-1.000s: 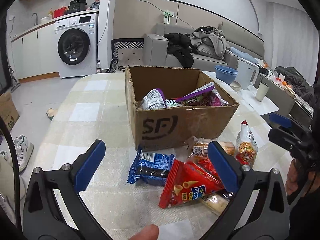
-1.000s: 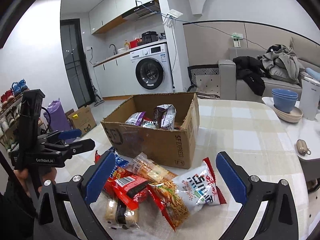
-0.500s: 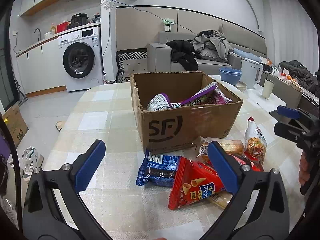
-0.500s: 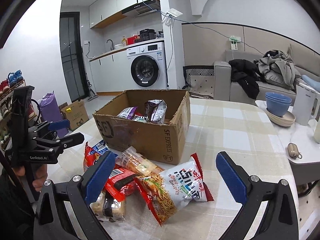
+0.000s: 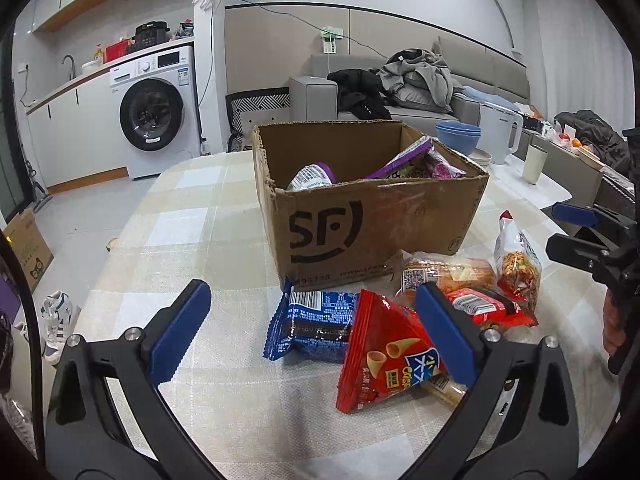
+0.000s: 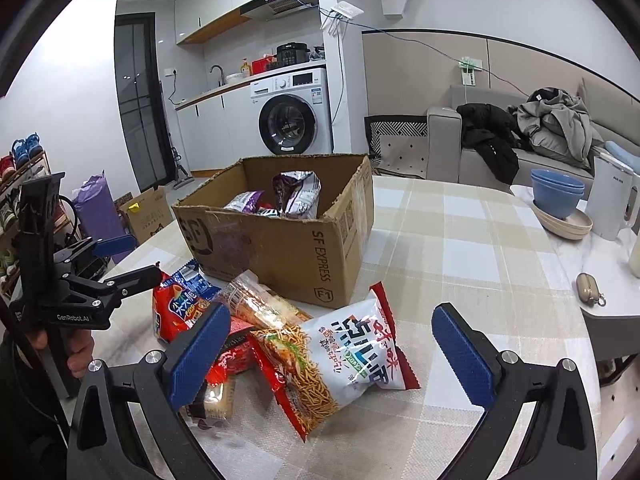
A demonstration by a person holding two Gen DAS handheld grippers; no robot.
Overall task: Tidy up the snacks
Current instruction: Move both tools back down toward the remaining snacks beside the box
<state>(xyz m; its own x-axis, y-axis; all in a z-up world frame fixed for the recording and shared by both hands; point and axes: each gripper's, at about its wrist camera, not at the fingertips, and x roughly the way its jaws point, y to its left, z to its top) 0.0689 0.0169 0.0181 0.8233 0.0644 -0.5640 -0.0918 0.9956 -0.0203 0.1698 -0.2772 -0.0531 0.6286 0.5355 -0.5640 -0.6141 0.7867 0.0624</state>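
An open cardboard box [image 5: 372,216] [image 6: 288,248] stands on the checked table and holds several snack packets. Loose snacks lie in front of it: a blue packet [image 5: 312,326], a red cone-snack bag [image 5: 384,352] [image 6: 176,308], a clear biscuit pack [image 5: 444,274] [image 6: 260,304], a red packet [image 5: 492,310] and a white noodle bag [image 6: 340,352] [image 5: 516,260]. My left gripper [image 5: 312,328] is open and empty above the blue and red packets. My right gripper [image 6: 332,348] is open and empty above the noodle bag.
Blue bowls [image 6: 558,194] on a plate, a white kettle [image 6: 612,200] and a small pouch [image 6: 588,292] sit at the table's right side. A cup [image 5: 534,162] stands near them. A sofa with clothes [image 5: 412,80] and a washing machine [image 5: 154,114] lie beyond.
Both grippers have drawn closer to the snack pile and lowered a little; the box and packets look larger. Both stay open. No snack has moved.
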